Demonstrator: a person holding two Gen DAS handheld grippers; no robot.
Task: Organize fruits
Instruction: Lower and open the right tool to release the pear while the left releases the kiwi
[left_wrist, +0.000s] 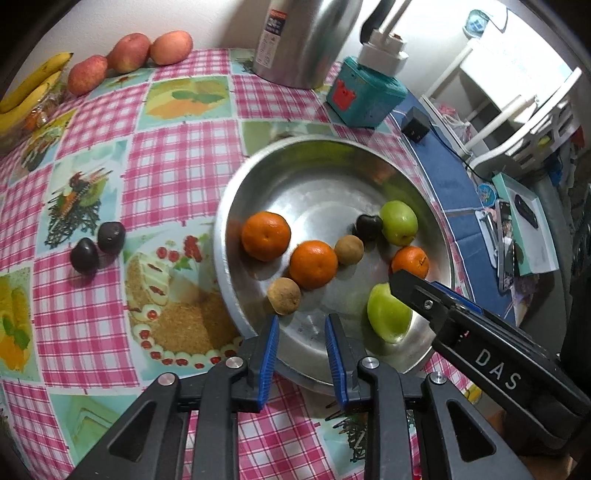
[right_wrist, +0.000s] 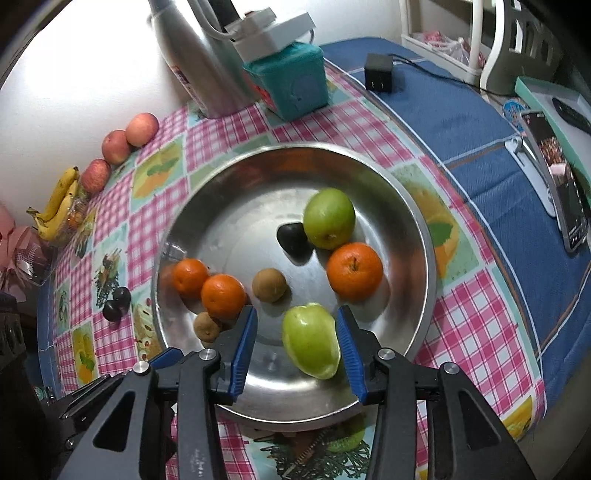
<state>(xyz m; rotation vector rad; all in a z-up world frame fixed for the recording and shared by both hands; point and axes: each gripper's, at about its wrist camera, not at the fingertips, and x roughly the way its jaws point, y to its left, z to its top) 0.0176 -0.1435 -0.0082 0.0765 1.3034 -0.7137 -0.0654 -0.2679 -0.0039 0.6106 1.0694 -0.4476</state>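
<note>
A steel bowl holds three oranges, two brown fruits, a dark plum and two green fruits. My right gripper is open over the bowl's near side, its jaws either side of one green fruit that rests on the bowl. My left gripper is open and empty over the bowl's near rim. Two more plums lie on the tablecloth left of the bowl.
Three apples and bananas sit at the far left by the wall. A steel flask, a teal box and a black charger stand behind the bowl. A phone lies right.
</note>
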